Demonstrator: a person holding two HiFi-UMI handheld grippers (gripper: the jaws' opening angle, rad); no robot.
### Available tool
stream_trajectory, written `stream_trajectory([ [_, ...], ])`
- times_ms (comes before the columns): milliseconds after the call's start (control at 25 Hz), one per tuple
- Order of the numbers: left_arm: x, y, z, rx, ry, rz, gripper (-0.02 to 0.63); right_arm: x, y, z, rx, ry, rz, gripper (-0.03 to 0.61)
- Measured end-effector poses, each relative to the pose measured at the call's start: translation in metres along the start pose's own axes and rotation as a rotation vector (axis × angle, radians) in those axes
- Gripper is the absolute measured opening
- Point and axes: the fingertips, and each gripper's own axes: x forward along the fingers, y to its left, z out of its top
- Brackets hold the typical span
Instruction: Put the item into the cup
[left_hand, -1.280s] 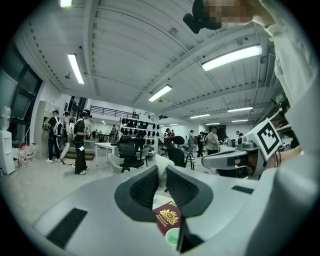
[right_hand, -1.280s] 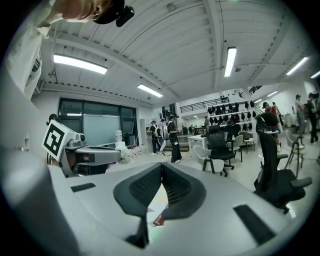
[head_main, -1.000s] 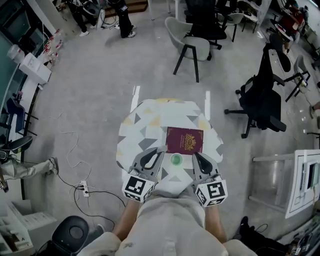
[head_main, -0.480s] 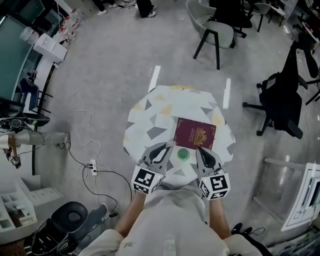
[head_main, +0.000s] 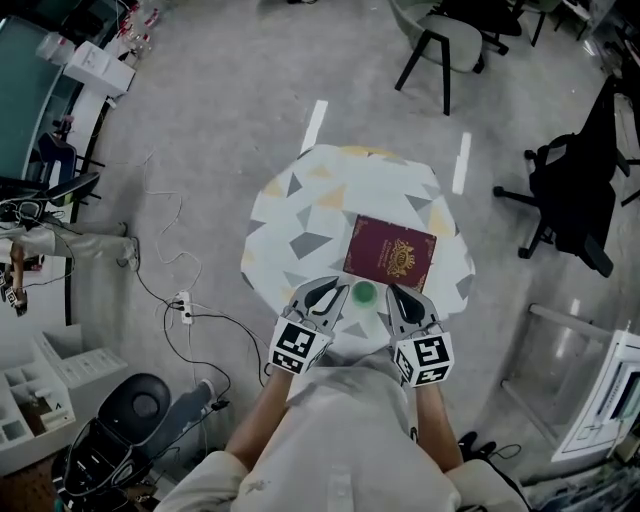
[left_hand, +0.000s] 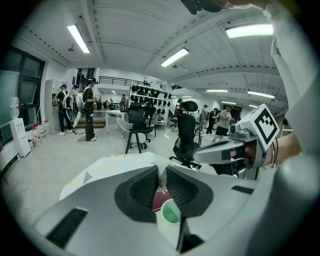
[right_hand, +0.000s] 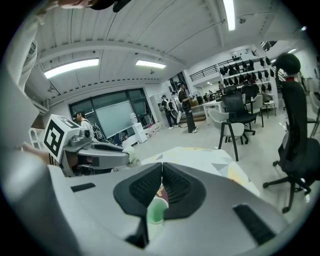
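A small green cup (head_main: 364, 293) stands upright near the front edge of the patterned table (head_main: 320, 200). Just behind it lies a maroon booklet (head_main: 390, 250) with a gold crest. My left gripper (head_main: 331, 289) is just left of the cup and my right gripper (head_main: 394, 294) just right of it. Both are shut with nothing between the pads. In the left gripper view the cup (left_hand: 170, 216) shows below the shut jaws, with a strip of the booklet (left_hand: 159, 200) behind it. The right gripper view shows the cup (right_hand: 156, 212) under the jaws too.
The table is small, with floor all round it. Office chairs (head_main: 450, 40) stand beyond it and a black chair (head_main: 575, 190) at the right. Cables and a power strip (head_main: 183, 305) lie on the floor at the left. People stand far off (left_hand: 90, 107).
The head view has shifted, so the table sits a little higher in the frame. Both grippers stay shut on either side of the cup. Cup and booklet have not moved on the table.
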Motion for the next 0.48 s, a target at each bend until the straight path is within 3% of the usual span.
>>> stream_trajectory([
  [480, 0.022, -0.005, -0.031, 0.013, 0.060, 0.006, 0.061, 0.007, -0.004, -0.040, 0.003, 0.086, 0.027, 0.009],
])
